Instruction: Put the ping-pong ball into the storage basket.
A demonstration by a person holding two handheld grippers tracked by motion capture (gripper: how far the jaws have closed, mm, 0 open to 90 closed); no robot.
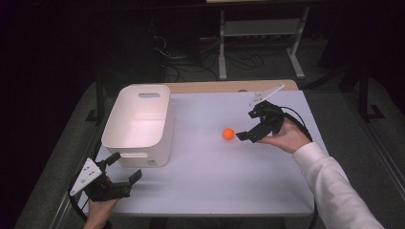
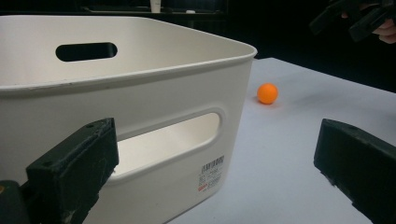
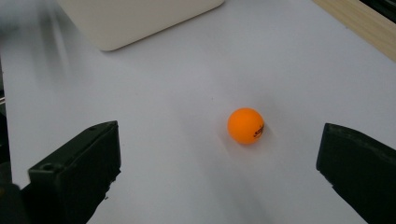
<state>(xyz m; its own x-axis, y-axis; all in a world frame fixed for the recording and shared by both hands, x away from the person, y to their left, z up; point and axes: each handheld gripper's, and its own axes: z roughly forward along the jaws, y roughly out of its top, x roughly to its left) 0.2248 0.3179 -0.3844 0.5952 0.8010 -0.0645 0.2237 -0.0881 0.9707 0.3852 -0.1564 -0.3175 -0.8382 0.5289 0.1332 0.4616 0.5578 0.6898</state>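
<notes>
Orange and round, the small plastic ball (image 1: pixel 228 133) lies on the white tabletop (image 1: pixel 215 181) just ahead of the right gripper (image 1: pixel 249 125), whose jaws stand wide apart, while the likewise open left gripper (image 1: pixel 123 168) waits well away beside the white plastic bin (image 1: pixel 136 125).

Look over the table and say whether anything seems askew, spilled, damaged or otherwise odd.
Nothing stands out. The white bin sits upright and looks undamaged, the orange ball rests alone on the table with no spill near it, and the right gripper is open just beside the ball while the left gripper is open near the bin.
</notes>
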